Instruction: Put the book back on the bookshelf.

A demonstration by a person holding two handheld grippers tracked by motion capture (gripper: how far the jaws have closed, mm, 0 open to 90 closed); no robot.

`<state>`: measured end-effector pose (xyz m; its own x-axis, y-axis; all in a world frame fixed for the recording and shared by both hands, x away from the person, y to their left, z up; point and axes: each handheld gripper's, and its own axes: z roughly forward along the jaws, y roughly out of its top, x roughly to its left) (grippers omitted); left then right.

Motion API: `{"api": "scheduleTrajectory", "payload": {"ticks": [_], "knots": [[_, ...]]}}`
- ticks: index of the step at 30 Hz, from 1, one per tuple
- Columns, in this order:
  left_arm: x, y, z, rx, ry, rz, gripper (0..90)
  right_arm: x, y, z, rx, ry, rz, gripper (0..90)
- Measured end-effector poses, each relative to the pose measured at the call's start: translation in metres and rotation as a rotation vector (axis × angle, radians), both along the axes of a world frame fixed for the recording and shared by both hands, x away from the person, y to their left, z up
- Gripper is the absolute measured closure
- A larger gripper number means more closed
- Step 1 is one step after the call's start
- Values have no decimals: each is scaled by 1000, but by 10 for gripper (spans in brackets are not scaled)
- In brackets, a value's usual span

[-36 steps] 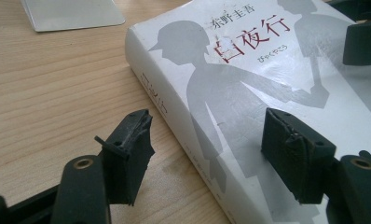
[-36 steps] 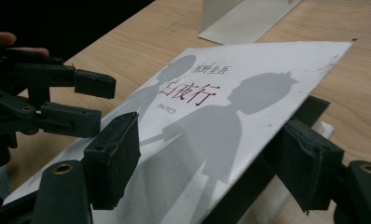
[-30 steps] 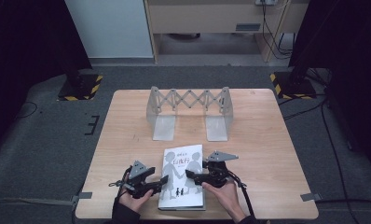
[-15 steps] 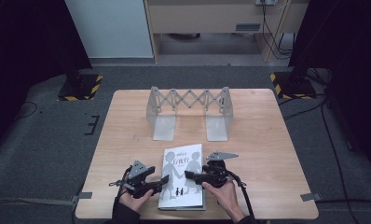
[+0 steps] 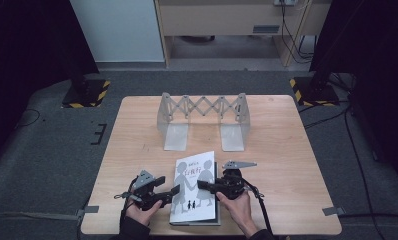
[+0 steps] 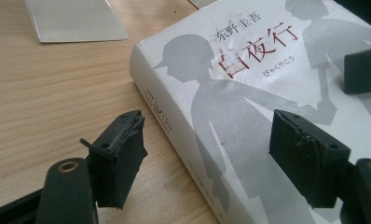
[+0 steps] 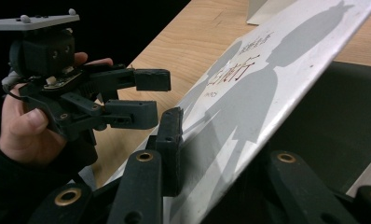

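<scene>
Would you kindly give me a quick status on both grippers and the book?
Left gripper open, jaws straddling the book's spine edge. Right gripper shut on the book's front cover, lifted off the pages. Expandable metal bookend rack stands apart behind; nothing in the way.

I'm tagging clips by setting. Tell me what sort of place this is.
Probably a lab or recording studio, not a home: a lone wooden table on grey carpet, black stands with hazard-striped bases either side, dark curtains, and loose cables on the floor.
</scene>
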<state>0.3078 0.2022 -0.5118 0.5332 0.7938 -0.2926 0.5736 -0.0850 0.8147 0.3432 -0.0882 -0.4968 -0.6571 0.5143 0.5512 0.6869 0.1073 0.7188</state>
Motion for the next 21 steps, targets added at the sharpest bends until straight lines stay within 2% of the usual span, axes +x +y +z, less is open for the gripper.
{"api": "scheduleTrajectory", "payload": {"ticks": [4, 7, 10, 15, 17, 18, 19, 20, 21], "knots": [[3, 1, 0, -26, 2, 2, 239, -1, -1, -1, 18, 4, -8, 701], [7, 1, -2, -70, 23, -5, 233, -2, -1, -1, 34, -2, -17, 712], [10, 0, -3, -87, 30, -18, 214, -3, -3, -2, 57, -5, -15, 733], [12, -2, -4, -81, 27, -52, 184, -2, -5, -1, 102, -3, 3, 757], [12, -2, -4, -102, 28, -58, 155, -4, -4, 1, 101, -18, 11, 760], [13, -2, -5, -134, 30, -67, 138, -5, -5, 3, 108, -34, 19, 765], [13, -2, -5, -134, 30, -67, 119, -5, -6, 4, 117, -39, 21, 768], [13, -2, -5, -160, 29, -80, 100, -6, -6, 5, 124, -45, 24, 772], [13, -2, -5, -160, 29, -80, 84, -6, -6, 5, 124, -45, 24, 772]]}}
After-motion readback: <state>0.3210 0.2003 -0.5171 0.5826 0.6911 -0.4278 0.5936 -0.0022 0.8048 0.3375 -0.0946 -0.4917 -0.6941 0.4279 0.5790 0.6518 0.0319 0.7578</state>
